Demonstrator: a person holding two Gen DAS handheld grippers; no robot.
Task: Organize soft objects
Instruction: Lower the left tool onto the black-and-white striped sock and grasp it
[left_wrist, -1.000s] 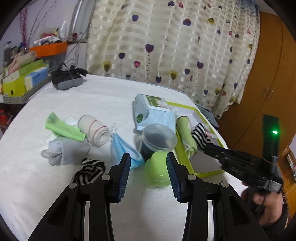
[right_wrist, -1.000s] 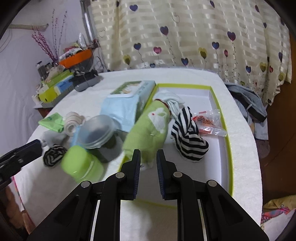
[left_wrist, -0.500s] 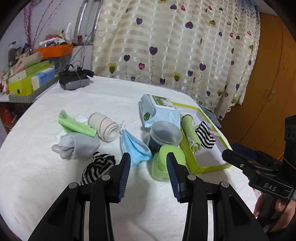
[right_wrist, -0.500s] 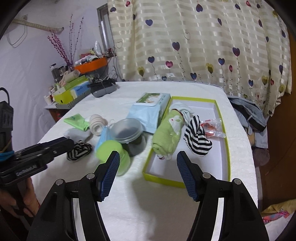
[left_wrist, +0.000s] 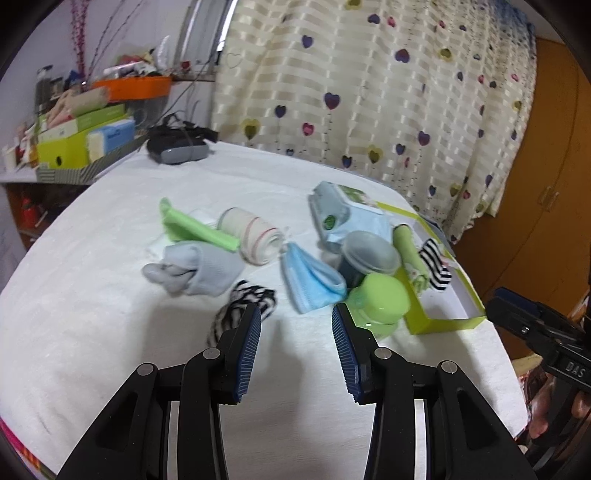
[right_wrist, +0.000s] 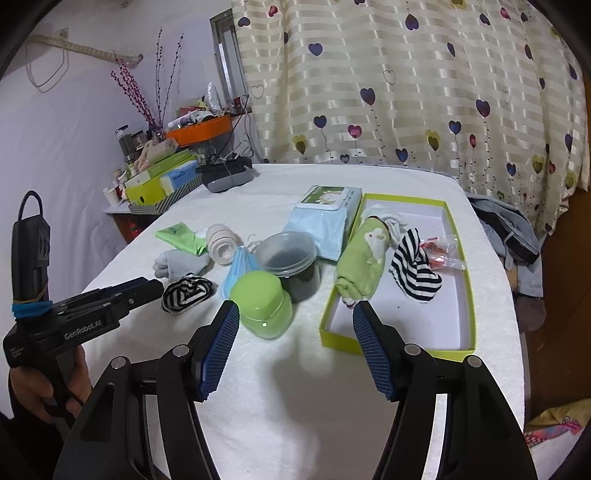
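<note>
My left gripper (left_wrist: 295, 310) is open and holds nothing, low over the white table. A loose striped sock (left_wrist: 240, 310) lies just beyond its left finger. Behind it lie a grey sock (left_wrist: 199, 271), a blue face mask (left_wrist: 310, 277), a rolled bandage (left_wrist: 251, 236) and a green cloth (left_wrist: 195, 229). My right gripper (right_wrist: 295, 306) stands wide open and empty in front of the green-rimmed box (right_wrist: 471, 295). Inside the box lie a green towel roll (right_wrist: 360, 262) and a second striped sock (right_wrist: 415, 273).
A green-lidded jar (right_wrist: 264, 308) and a dark plastic tub (right_wrist: 291, 262) stand between the loose items and the box. A wipes pack (right_wrist: 325, 214) lies behind them. A small plastic packet (right_wrist: 443, 254) is in the box. Shelves with clutter stand far left; the table edge drops off at the right.
The right jaws, nearly shut by the green towel roll, have opened wide and drawn back from the box. The left gripper has moved back and left, away from the green jar.
</note>
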